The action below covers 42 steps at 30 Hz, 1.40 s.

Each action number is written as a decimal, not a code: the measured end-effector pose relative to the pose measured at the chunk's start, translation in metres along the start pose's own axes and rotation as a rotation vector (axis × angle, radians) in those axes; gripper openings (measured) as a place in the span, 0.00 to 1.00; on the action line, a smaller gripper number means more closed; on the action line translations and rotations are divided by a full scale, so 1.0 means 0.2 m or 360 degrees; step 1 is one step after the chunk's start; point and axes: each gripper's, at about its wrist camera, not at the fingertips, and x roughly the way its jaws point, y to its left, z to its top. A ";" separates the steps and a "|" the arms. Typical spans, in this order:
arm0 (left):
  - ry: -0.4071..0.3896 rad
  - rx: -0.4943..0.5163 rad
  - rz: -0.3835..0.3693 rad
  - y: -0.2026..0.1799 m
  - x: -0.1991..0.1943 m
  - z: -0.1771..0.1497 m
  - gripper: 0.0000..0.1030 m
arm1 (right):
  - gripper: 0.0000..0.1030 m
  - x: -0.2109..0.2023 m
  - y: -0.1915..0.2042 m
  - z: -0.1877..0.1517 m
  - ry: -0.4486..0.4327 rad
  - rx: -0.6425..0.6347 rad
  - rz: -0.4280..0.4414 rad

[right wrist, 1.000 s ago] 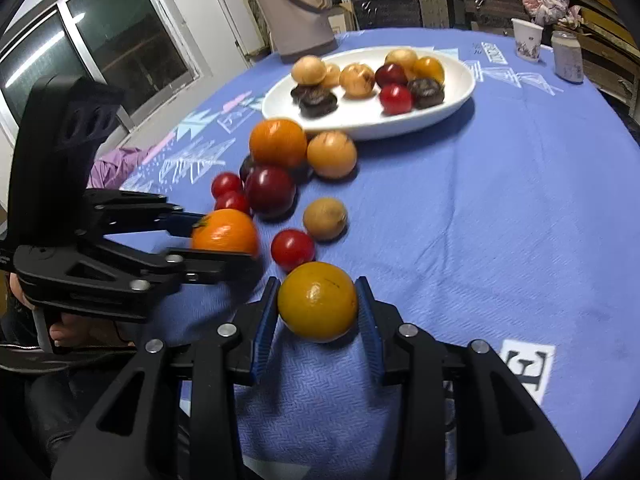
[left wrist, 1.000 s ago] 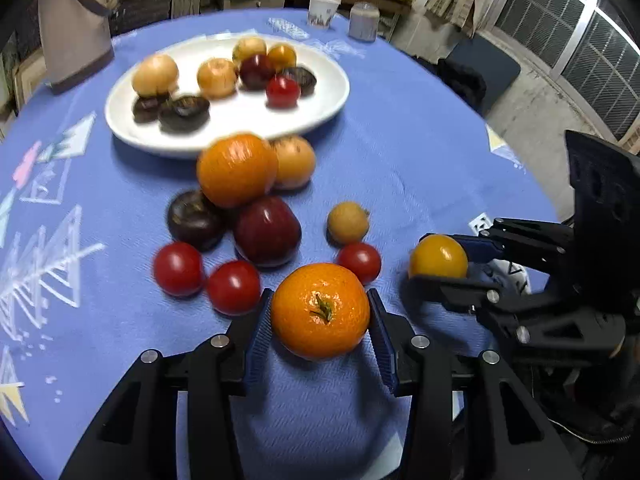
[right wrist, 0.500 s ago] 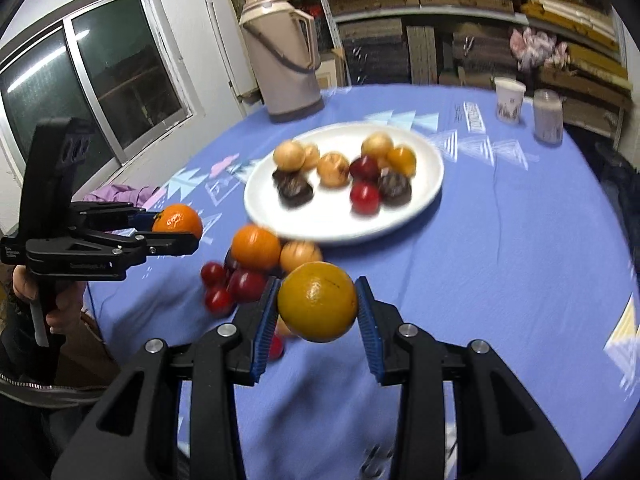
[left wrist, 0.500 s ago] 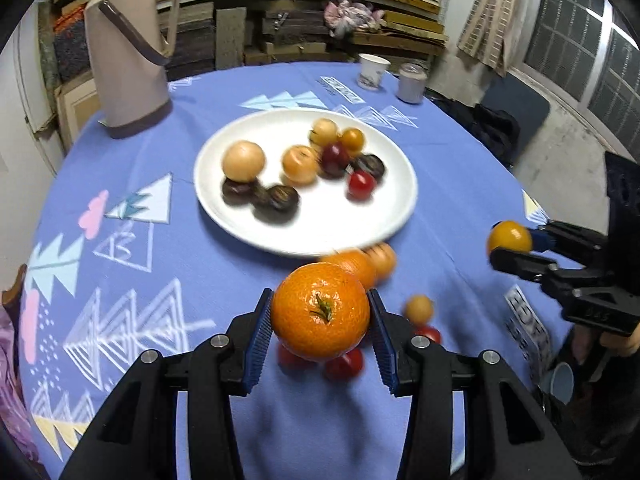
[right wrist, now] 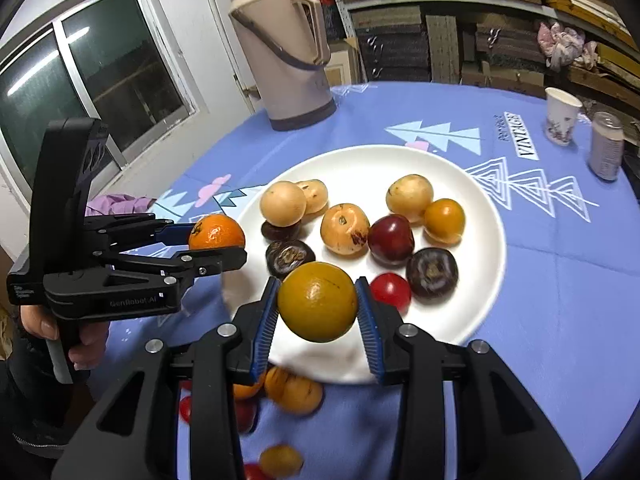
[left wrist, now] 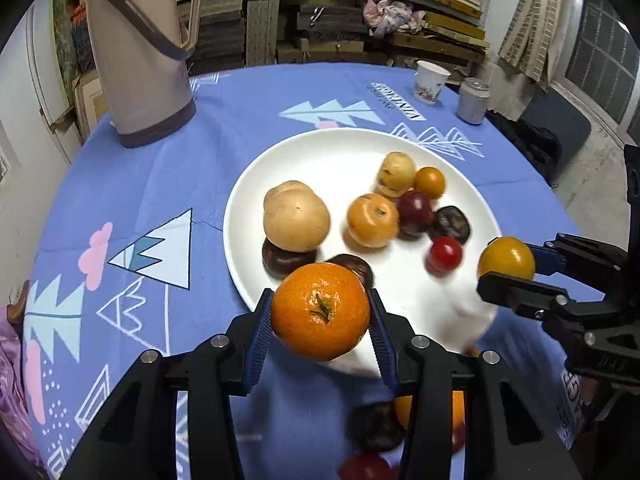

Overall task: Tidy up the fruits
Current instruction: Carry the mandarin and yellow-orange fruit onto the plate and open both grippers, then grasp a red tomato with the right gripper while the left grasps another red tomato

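My left gripper (left wrist: 320, 316) is shut on an orange mandarin (left wrist: 320, 310) and hangs over the near left rim of the white plate (left wrist: 320, 160). My right gripper (right wrist: 317, 304) is shut on a yellow-orange fruit (right wrist: 317, 300) above the plate's (right wrist: 480, 288) near edge. Each gripper shows in the other's view: the right gripper (left wrist: 508, 270) at the plate's right side, the left gripper (right wrist: 218, 244) at its left side. Several tan, red and dark fruits lie on the plate. Loose fruits (right wrist: 294, 394) stay on the cloth below my fingers.
A beige thermos jug (left wrist: 140, 52) stands at the far left of the blue patterned tablecloth (left wrist: 120, 184). A paper cup (left wrist: 430, 80) and a can (left wrist: 474, 100) stand at the far right. A person's hand (right wrist: 84, 340) grips the left gripper's handle. Shelves and a window lie behind.
Both grippers have lifted their fruits off the cloth and carried them forward, from the loose fruit pile to the plate's near edge. The pile has slipped below the fingers.
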 end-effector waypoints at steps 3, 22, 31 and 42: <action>0.0026 -0.0016 0.0011 0.03 0.06 0.02 0.45 | 0.36 0.08 -0.02 0.02 0.0035 -0.0001 -0.0005; -0.0053 -0.0064 0.0039 0.09 0.02 0.09 0.62 | 0.47 0.07 -0.06 0.03 -0.0034 0.0045 -0.0084; -0.0093 -0.0009 0.0051 0.02 -0.17 -0.10 0.70 | 0.78 -0.22 -0.03 -0.21 -0.0093 0.0112 -0.0127; -0.0031 -0.0105 0.0025 0.02 -0.26 -0.43 0.83 | 0.89 -0.27 0.08 -0.53 0.0007 0.0103 -0.0112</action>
